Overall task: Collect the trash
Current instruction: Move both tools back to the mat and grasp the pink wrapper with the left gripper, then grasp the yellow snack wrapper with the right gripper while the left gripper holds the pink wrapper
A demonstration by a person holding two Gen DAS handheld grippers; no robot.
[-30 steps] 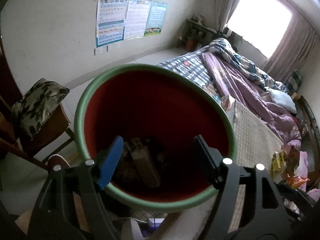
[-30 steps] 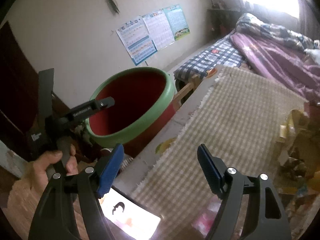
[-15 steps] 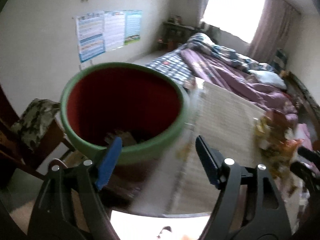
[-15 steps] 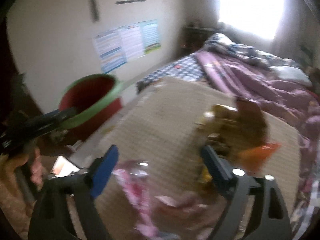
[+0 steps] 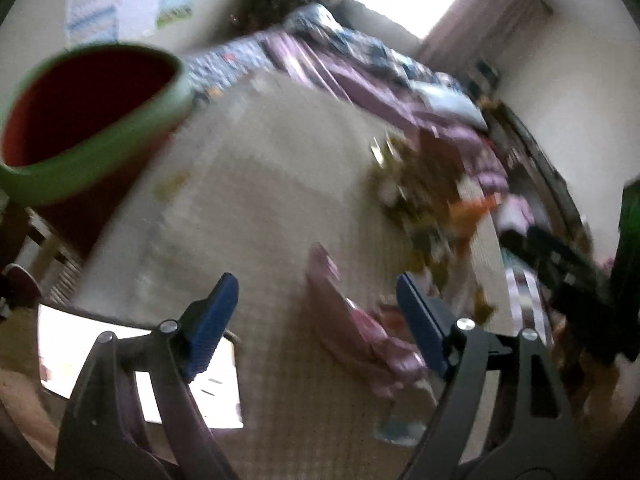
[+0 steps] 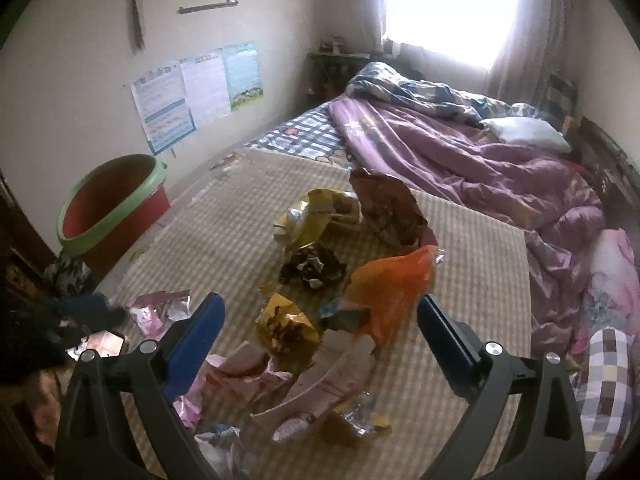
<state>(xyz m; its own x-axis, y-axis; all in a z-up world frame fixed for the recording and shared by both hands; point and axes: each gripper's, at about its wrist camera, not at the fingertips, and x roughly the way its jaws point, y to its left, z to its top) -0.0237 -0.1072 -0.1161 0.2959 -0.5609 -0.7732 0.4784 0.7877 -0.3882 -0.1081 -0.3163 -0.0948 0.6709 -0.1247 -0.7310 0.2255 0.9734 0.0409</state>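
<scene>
A pile of trash lies on the checked mat (image 6: 224, 236): an orange plastic bag (image 6: 386, 288), a gold wrapper (image 6: 286, 326), a yellow bag (image 6: 316, 208), a brown bag (image 6: 386, 204) and pink wrappers (image 6: 162, 310). The red bin with a green rim (image 6: 110, 200) stands at the mat's left edge. My right gripper (image 6: 318, 336) is open and empty above the gold wrapper. My left gripper (image 5: 316, 316) is open and empty over the mat, with a pink wrapper (image 5: 352, 328) between its fingers. The left wrist view is blurred; the bin (image 5: 84, 120) shows at its upper left.
A bed with a purple quilt (image 6: 452, 152) lies behind the mat. Posters (image 6: 196, 92) hang on the wall. A bright phone screen (image 5: 136, 364) lies at the mat's near left. A pink cloth (image 6: 616, 280) and a checked cushion (image 6: 604, 392) lie at the right.
Both grippers have swung right, away from the bin and toward the trash pile. The left gripper has left the bin's mouth and is now over the mat. Both stay open.
</scene>
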